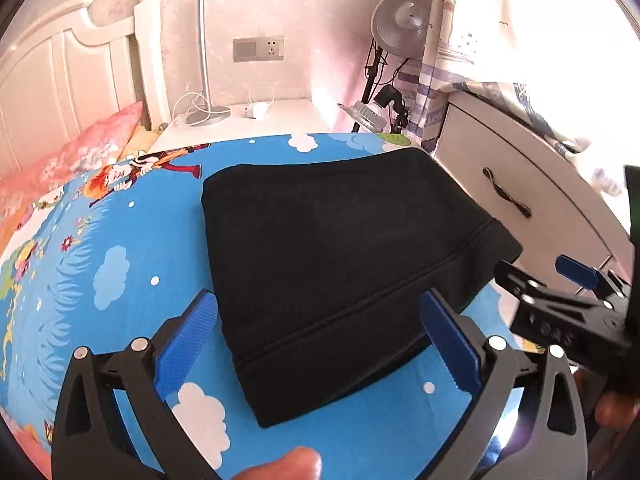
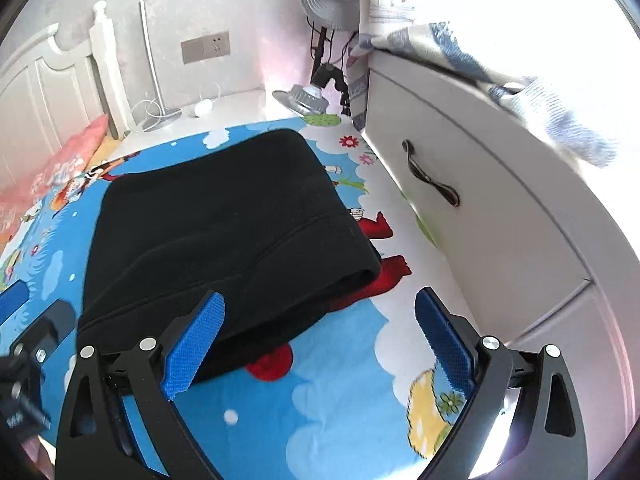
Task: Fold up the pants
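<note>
The black pants (image 1: 340,260) lie folded into a compact rectangle on the blue cartoon bed sheet (image 1: 140,240), hem seam toward me. My left gripper (image 1: 319,300) hovers above their near edge, wide open, its blue pads (image 1: 188,340) touching nothing. The right gripper (image 1: 560,300) shows at the right edge of that view. In the right wrist view the pants (image 2: 224,220) sit left of centre. My right gripper (image 2: 320,298) is open over the sheet (image 2: 320,400) by their near right corner, holding nothing. The left gripper (image 2: 24,340) shows at the left edge there.
A white drawer cabinet (image 2: 500,220) with a dark handle stands close along the bed's right side, cloth draped on top. A white nightstand (image 1: 248,116) with a lamp and cables sits behind. Pink pillow (image 1: 60,160) and white headboard (image 1: 60,60) lie far left.
</note>
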### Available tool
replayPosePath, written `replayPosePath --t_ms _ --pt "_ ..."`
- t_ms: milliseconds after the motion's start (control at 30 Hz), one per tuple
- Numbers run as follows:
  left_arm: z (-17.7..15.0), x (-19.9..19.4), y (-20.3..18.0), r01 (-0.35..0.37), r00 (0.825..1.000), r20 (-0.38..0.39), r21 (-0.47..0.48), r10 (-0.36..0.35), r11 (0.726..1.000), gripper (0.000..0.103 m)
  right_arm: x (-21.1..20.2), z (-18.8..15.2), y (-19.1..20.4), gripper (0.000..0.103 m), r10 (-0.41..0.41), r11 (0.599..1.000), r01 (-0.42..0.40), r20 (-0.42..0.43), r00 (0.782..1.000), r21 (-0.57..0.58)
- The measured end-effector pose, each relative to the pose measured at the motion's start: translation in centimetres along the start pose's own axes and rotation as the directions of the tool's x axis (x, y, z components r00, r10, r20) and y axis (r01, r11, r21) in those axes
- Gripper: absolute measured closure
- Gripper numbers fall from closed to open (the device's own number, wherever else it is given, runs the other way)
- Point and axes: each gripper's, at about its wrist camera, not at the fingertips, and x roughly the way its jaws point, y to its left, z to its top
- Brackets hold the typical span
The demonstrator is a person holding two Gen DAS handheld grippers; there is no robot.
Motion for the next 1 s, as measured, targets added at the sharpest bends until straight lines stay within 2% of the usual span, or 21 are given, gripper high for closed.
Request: replayPosePath --t_ms 133,300,1000 --pt "0.0 -0.7 0.2 -0.009 1.000 0.008 -0.010 0.009 1.000 0.002 -1.4 0.1 0.5 0.011 -0.017 0.999 0.019 0.040 0.999 -0.040" --pt "0.2 -1.3 0.0 -0.005 1.000 0.022 -0.009 0.006 1.000 0.002 -1.8 0.5 0.2 0.011 -0.008 1.000 0.009 0.050 0.999 -0.020" --pt "0.2 -1.2 -0.1 -0.001 1.000 0.024 -0.006 0.001 1.000 0.002 -2.0 0.2 0.2 0.011 0.002 1.000 -0.001 0.044 0.999 -0.017"
